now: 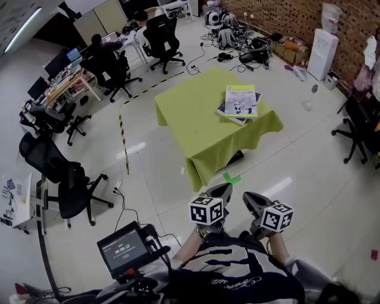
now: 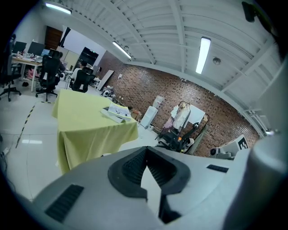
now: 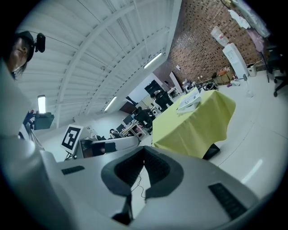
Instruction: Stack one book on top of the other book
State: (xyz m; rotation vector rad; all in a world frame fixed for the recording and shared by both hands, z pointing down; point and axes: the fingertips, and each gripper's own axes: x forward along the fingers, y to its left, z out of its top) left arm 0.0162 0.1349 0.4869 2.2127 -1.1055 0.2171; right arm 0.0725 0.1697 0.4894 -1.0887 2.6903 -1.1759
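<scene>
A lime-clothed tabletop [image 1: 190,113] stands on the pale floor [image 1: 154,178], with black office chairs [image 1: 65,178] to its left (more sit beyond) and a water dispenser [image 1: 322,54] by the brick wall [image 1: 279,15].

Little legible print: one screen readout and one letter

A small screen [image 1: 124,249] at the lower left of the head view shows a row of digits that looks like 00:00:12, with a line above it too small to read. In the left gripper view, a white board [image 2: 242,143] at the far right bears a large black "E". The top book [image 1: 240,95] on the green table has cover print too fine to make out. Cursive lettering on the person's shirt [image 1: 222,284] is blurred. Black-and-white square markers [image 1: 206,209] carry coded patterns, no letters.
</scene>
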